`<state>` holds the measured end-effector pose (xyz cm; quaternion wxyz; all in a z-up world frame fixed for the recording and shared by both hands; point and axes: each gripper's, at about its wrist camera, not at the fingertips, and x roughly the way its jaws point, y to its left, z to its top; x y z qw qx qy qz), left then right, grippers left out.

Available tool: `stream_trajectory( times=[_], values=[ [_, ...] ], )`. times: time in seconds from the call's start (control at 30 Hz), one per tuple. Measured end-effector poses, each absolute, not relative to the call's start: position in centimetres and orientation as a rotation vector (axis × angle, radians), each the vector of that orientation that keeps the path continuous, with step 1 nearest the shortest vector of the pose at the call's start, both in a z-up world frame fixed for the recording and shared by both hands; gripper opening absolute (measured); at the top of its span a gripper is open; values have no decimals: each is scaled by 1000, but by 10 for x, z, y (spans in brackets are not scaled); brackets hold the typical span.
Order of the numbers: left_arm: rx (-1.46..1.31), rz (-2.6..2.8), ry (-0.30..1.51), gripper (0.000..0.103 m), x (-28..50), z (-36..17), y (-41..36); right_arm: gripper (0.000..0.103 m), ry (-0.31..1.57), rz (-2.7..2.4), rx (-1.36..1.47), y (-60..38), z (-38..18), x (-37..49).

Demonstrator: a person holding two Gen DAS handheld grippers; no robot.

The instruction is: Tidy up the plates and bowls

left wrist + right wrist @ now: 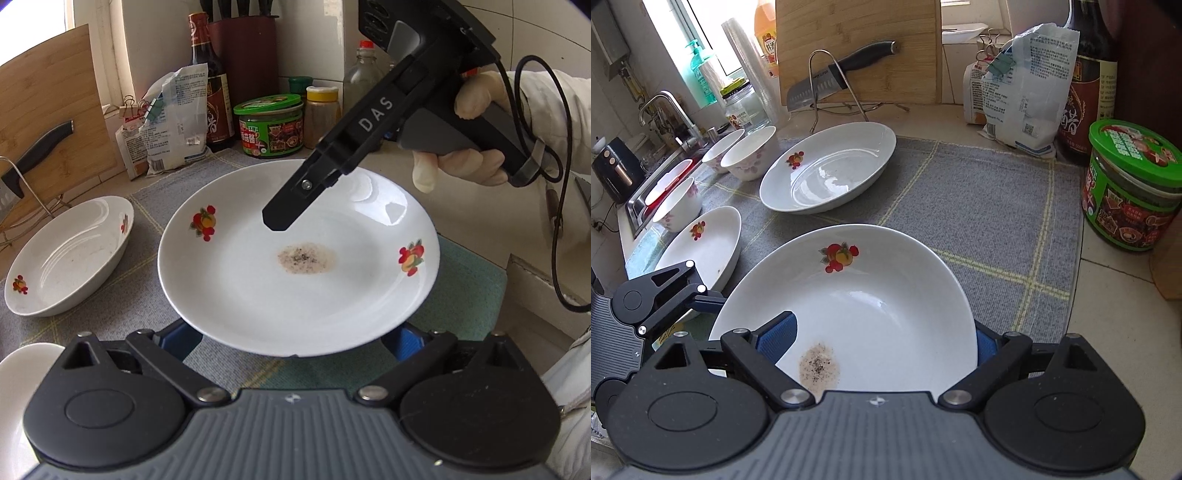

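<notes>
A white plate with fruit prints and a brown stain (295,266) is held level above the grey mat. My left gripper (295,343) has its blue fingers wide apart below the plate's near rim, open. My right gripper (886,343) is shut on the same plate (871,306), one finger over the rim and one under; in the left wrist view it (284,218) reaches in over the far rim. A second fruit-print plate (827,173) lies on the mat farther back, and it shows at the left in the left wrist view (70,258). A third plate (701,247) lies at the left.
Floral bowls (750,151) stand near the sink (639,206). A cutting board (857,51) with a knife on a wire rack leans at the back. A green-lidded jar (1134,184), sauce bottle (1089,74) and bags (1023,85) stand at the right.
</notes>
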<state>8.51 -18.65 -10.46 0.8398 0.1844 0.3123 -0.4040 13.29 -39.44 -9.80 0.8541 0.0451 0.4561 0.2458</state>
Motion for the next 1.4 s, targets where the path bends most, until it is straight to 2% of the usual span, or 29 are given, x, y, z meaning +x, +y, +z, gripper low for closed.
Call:
stream_trajectory(
  times=[0.4,1.1,1.27,1.4],
  values=[
    [366,-827,690,101,123,-113,-217,97,947,509,80,-417,-107,174],
    [367,-785,709,101,140,-123,-234,97,943,475,61,-427,-121,195],
    [376,-787,708,101,135,-121,-233,103,930,464,46,-425,-120,193],
    [369,-778,720,101,130,-120,-230,103,903,447,11,-422,-112,190]
  ],
)
